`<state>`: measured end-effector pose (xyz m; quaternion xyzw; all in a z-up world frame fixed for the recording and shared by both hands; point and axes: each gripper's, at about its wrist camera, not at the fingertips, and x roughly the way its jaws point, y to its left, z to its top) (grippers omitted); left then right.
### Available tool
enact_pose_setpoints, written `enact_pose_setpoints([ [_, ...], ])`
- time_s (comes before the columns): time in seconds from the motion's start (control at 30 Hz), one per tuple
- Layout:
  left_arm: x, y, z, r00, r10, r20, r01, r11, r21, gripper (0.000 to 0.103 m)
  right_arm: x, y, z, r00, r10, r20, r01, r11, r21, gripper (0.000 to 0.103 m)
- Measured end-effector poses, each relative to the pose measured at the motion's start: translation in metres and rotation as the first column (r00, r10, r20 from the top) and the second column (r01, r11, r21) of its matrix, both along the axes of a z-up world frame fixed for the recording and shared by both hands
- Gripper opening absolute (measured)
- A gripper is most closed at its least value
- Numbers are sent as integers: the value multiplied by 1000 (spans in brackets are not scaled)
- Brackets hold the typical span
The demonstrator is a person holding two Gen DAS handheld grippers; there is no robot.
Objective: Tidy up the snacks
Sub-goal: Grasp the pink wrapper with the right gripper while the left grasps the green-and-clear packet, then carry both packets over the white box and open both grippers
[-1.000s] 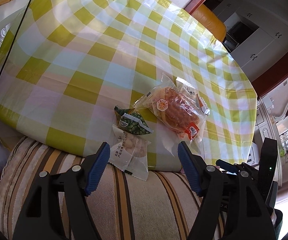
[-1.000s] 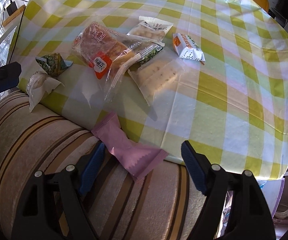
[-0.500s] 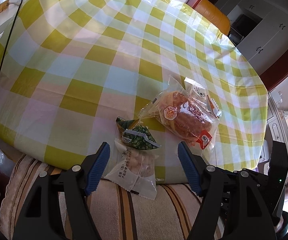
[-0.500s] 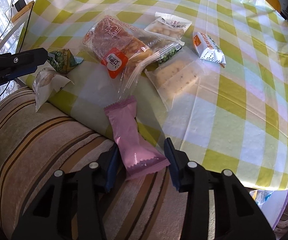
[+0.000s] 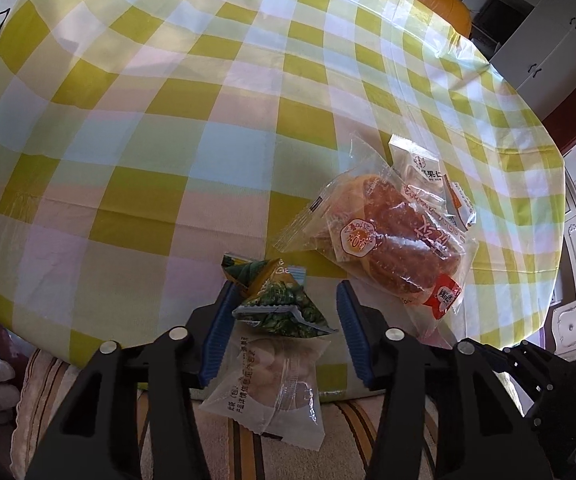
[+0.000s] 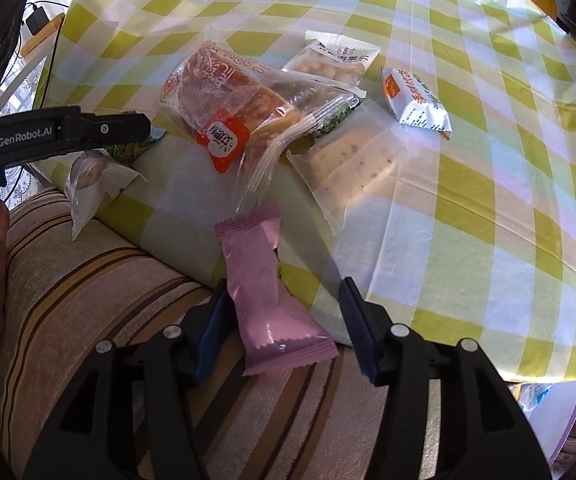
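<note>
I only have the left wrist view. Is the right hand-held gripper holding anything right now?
Observer: Not clamped. A pink packet lies between the fingers of the right hand-held gripper, whose jaws have just been opening.
Operator: Where does that packet rest?
Observer: It hangs over the table edge, with its lower end on the striped cushion.
Operator: Is anything hidden from me past the bread bag?
Observer: Yes, a frosted cracker packet lies flat on the tablecloth, beside the bread bag.
</note>
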<state>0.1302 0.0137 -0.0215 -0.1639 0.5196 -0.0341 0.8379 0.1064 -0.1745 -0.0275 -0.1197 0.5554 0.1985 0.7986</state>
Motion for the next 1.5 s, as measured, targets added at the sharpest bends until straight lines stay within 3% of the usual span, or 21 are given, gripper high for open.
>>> enact_pose_setpoints([
  [0.1,0,-2,-1,1000,-5,2,5,1000,6,41,1,1,0,1000,-1,7,1,1000,0,53],
  [0.23,-2,0,-1,1000,7,12,-7,1000,1,35,2,-1,1,1000,-13,17,13,1000,2,36],
  [0.27,-2,1,0,1000,10,16,-9,1000,-4,29,2,-2,1,1000,-18,18,17,1000,5,33],
  [0.43,-5,1,4,999,19,37,-19,1000,-3,29,1,-3,1,1000,-12,20,12,1000,14,22],
  [1.1,-38,2,39,984,75,164,-76,997,1,28,-21,-26,20,996,-58,64,53,995,83,21],
  [1.5,-53,-43,56,979,-40,200,42,999,-8,28,-32,-67,35,985,-142,94,131,985,111,21],
])
